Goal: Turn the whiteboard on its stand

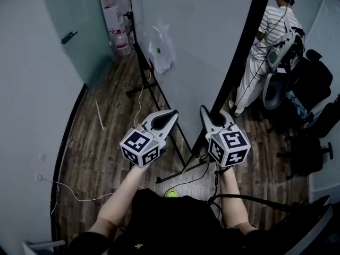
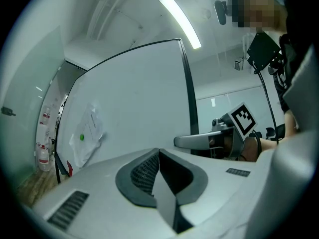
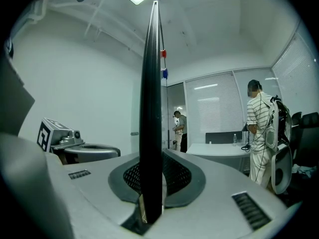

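The big whiteboard [image 1: 202, 36] stands on a black stand [image 1: 178, 145], seen from above. A sheet in a plastic sleeve [image 1: 161, 49] hangs on its face. My right gripper [image 1: 204, 111] is shut on the board's black side edge [image 3: 151, 108], which runs straight up between the jaws in the right gripper view. My left gripper [image 1: 173, 114] hovers just left of that edge, in front of the white face [image 2: 134, 98], shut with nothing in it. From the left gripper view the right gripper [image 2: 199, 141] shows at the edge.
A person in a striped shirt [image 1: 271, 41] stands at the back right beside black office chairs [image 1: 313, 89]. Water bottles [image 1: 122, 41] sit in the far corner. A glass wall [image 1: 79, 25] is on the left. Cables [image 1: 191, 174] trail over the wooden floor by the stand's feet.
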Demonstrator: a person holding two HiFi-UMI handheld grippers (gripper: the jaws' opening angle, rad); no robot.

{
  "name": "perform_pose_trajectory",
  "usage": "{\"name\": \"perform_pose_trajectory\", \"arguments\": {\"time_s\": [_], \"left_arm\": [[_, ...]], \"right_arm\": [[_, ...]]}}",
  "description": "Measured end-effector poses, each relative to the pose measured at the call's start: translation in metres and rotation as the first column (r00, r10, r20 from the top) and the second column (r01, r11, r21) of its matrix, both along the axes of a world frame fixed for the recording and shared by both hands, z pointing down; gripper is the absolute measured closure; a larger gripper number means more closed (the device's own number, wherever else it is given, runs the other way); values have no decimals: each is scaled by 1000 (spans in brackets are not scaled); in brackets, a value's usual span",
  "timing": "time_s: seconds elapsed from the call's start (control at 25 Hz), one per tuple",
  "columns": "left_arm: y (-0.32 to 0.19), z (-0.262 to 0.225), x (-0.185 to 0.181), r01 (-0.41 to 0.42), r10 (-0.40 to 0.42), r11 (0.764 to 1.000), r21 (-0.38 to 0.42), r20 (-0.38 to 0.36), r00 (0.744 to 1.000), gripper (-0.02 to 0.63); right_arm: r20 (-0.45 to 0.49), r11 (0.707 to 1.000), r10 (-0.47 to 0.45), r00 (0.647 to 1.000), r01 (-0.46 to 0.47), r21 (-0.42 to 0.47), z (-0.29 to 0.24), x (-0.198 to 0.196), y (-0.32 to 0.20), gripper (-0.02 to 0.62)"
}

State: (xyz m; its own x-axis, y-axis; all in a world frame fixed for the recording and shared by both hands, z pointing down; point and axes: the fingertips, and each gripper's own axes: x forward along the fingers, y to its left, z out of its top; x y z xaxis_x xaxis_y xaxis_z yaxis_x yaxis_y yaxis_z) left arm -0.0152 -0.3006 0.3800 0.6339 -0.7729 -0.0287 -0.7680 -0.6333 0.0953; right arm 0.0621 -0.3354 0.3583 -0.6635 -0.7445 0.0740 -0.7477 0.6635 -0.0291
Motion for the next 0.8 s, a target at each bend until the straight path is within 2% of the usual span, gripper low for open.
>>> {"name": "perform_pose_trajectory", "arguments": {"time_s": [0.36,0.8], "left_arm": [[-2,-7,-7,-15,15,1000,4,-10,1000,597],[-3,-1,-5,-43,43,999,-12,-6,999,597]], "right_arm": [[-19,1000,26,1000,-26,1,-5,11,26,546],[-3,1000,29,1000,-29,10,-4,14,26,546]]}}
